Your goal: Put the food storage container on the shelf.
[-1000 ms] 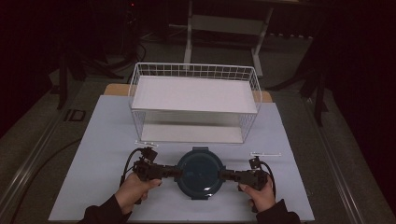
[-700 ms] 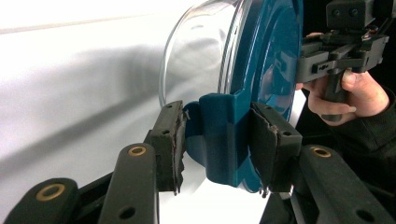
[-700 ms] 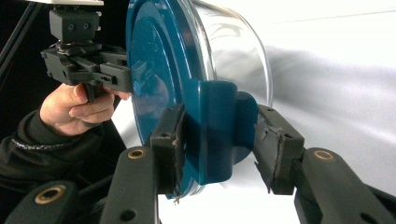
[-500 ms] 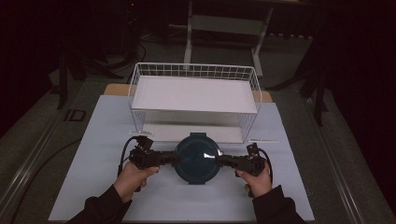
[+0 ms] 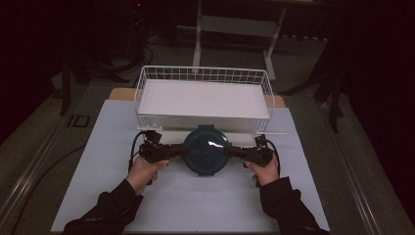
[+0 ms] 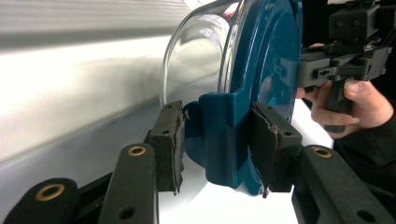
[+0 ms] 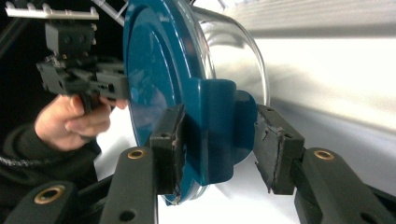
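Two grippers are applied to one lidded bowl (image 5: 206, 151), which is held near the middle of the desk (image 5: 98, 196), just in front of a wire basket (image 5: 203, 98) at the far edge. On the left, the left gripper (image 6: 217, 142) has its jaws pinching the lid's blue side tab (image 6: 219, 135). The bowl body looks like clear glass or hard plastic: stiff, smooth, probably slippery and breakable, so the tabs are judged the safest hold. Nothing is seen inside it. On the right, the right gripper (image 7: 217, 149) has one jaw on the opposite tab (image 7: 219, 130), the other apparently just clear. The basket is seen empty
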`<state>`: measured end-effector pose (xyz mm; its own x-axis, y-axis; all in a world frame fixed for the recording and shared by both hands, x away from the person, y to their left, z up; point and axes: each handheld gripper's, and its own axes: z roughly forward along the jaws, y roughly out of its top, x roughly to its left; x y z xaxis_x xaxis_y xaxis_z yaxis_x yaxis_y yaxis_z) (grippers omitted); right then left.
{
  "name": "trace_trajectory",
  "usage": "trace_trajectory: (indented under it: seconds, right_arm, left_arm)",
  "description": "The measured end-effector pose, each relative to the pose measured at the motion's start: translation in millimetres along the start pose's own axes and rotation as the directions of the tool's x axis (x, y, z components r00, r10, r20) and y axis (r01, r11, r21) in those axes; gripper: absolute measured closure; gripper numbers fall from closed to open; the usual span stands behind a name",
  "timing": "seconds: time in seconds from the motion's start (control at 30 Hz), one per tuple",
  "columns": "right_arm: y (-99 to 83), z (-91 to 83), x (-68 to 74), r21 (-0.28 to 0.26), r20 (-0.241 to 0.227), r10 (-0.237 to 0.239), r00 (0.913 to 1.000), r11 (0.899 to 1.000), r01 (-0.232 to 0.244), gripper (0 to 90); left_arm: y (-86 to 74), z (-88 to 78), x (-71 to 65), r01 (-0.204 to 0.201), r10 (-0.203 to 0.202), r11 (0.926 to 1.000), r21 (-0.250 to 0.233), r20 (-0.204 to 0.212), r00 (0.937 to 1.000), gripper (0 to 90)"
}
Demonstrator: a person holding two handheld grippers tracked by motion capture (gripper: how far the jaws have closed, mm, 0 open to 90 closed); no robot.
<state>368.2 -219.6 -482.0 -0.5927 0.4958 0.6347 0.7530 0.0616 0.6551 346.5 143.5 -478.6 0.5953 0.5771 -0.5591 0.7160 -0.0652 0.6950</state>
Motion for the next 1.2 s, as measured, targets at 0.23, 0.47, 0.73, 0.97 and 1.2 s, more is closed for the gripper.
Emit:
trace_trajectory:
  seconds: [0.23,0.47,0.73,0.97,1.2]
  right_arm:
    - [7.3,10.7,-15.6,-0.013,0.028,0.004,0.9996,1.000,-0.004,55.1]
    - [13.9,21.2,-29.2,-0.055,0.070,-0.039,0.9968,0.998,0.043,54.8]
    - [18.7,24.8,-29.7,-0.064,0.106,-0.028,0.9940,0.997,0.035,54.7]
    - [14.4,27.2,-30.7,-0.088,0.120,-0.019,0.9927,0.996,0.029,52.8]
    - [12.9,33.2,-31.9,-0.115,0.154,0.015,0.9879,0.993,0.003,47.4]
  left_arm:
    - [5.8,13.0,18.5,0.021,-0.021,0.9996,-0.018,-0.014,0.9997,56.8]
    - [16.3,21.4,31.4,-0.012,0.011,0.9997,-0.022,-0.041,0.9991,56.7]
    - [17.3,26.7,41.1,0.007,-0.008,0.9985,-0.054,-0.031,0.9995,56.4]
    - [15.2,28.9,48.9,0.061,-0.061,0.9966,-0.055,-0.003,0.9981,55.3]
    - [13.3,33.2,56.6,0.072,-0.074,0.9928,-0.096,-0.019,0.9970,50.9]
